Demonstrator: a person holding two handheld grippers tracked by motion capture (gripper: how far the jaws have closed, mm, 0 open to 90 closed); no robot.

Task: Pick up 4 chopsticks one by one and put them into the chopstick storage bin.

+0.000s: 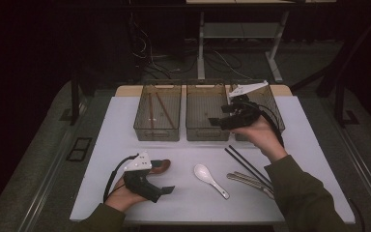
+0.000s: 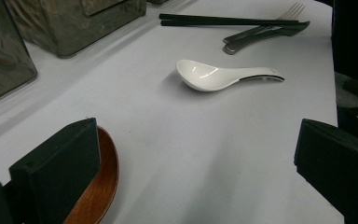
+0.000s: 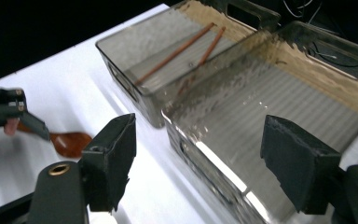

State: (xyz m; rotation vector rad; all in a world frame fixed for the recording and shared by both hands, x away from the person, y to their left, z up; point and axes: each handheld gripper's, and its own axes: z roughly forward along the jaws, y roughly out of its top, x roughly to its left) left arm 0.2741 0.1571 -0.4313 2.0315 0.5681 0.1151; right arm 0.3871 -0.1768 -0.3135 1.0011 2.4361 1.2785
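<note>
While your left gripper (image 1: pixel 162 191) rests low on the tabletop (image 1: pixel 125 130) with its jaws spread wide and nothing between them, the brown spoon (image 2: pixel 95 186) lies just beside its left jaw, at the front left of the tabletop. It looks like wood: light, stiff and not fragile, but shallow and rounded, so it may skate on the smooth surface if you nudge it. Take it across the handle or the neck, where the sides are narrow, not over the bowl's curved rim.

Your right gripper (image 1: pixel 217 121) hovers over the middle bin (image 3: pixel 279 116), jaws apart and empty. That bin looks empty; the left bin (image 1: pixel 157 113) holds two brown chopsticks (image 3: pixel 177 53). A white spoon (image 1: pixel 210 180), likely ceramic, so slick and breakable, lies mid-tabletop, well apart from the brown one, with black chopsticks (image 1: pixel 249 164) and metal cutlery (image 1: pixel 249 181) to its right.
</note>
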